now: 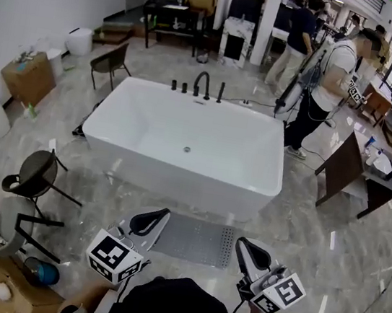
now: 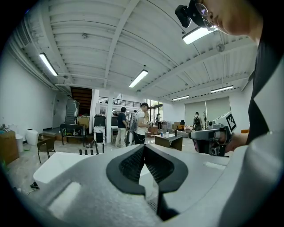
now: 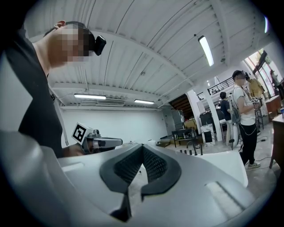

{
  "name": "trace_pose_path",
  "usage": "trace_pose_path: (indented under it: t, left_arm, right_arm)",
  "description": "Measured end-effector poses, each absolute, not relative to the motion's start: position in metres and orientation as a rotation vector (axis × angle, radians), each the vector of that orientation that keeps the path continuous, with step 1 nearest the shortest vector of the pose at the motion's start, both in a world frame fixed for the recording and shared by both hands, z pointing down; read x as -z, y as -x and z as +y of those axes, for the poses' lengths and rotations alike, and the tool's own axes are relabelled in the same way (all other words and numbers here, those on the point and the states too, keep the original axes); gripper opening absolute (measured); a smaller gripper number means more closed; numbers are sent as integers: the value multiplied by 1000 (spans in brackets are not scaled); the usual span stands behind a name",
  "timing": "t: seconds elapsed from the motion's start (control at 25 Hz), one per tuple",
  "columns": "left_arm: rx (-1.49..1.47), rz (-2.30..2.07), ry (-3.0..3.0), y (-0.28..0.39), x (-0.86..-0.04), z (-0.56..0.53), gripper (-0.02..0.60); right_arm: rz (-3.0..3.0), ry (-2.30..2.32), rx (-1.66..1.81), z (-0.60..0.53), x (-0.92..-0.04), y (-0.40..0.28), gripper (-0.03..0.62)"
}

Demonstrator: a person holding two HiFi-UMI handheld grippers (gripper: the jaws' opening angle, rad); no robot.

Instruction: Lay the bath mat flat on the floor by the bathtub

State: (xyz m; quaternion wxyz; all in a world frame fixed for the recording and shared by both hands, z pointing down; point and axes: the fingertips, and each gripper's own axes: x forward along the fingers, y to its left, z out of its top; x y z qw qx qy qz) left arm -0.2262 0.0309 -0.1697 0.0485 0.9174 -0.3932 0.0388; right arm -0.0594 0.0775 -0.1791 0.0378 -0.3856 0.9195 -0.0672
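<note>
My left gripper [image 2: 144,148] has its jaws pressed together at the tips with nothing between them, the black pads ribbed and set in smooth, light grey shells. My right gripper [image 3: 142,149] is the same, closed and empty. In the head view both sit at the bottom of the frame, the left gripper [image 1: 150,220] left of centre and the right gripper [image 1: 250,253] right of centre. Each one carries a white cube with black square markers. Just above and between them, at lower centre, the bath mat [image 1: 197,238] lies flat on the floor. It is one grey rectangle with a fine weave and a band of small dots along its right edge, its far long side close beside the bathtub [image 1: 178,180]. The tub is a glossy white rounded rectangle filling the middle of the frame, with four black tap fittings [image 1: 202,85] on its far rim: two short knobs, a curved spout and a slim upright. The floor [image 1: 355,263] is polished grey marble-look tile that reflects the ceiling lights. At lower left are two chairs, a dark round-backed chair [image 1: 36,173] and a grey chair [image 1: 2,224]. A third chair [image 1: 110,59], brown, stands at upper left near a cardboard box [image 1: 29,78]. At upper right a person in a white T-shirt [image 1: 331,81] stands near a dark wooden table [image 1: 354,172].
</note>
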Motion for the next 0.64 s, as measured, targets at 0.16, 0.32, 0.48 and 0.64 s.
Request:
trace_pose_path:
  t: [0.16, 0.32, 0.48, 0.64]
  left_arm:
    - [-115, -1209, -2785, 227, 171, 27, 6]
    - [-129, -1207, -2788, 224, 168, 30, 6]
    - [-136, -1193, -2790, 215, 168, 33, 6]
    - [-147, -1168, -2790, 205, 166, 33, 6]
  right_arm:
    - [2818, 1187, 212, 75, 181, 57, 0]
    - [2815, 1189, 217, 74, 179, 57, 0]
    - [2816, 1176, 225, 75, 178, 56, 0]
    - [2823, 1169, 232, 74, 177, 53, 0]
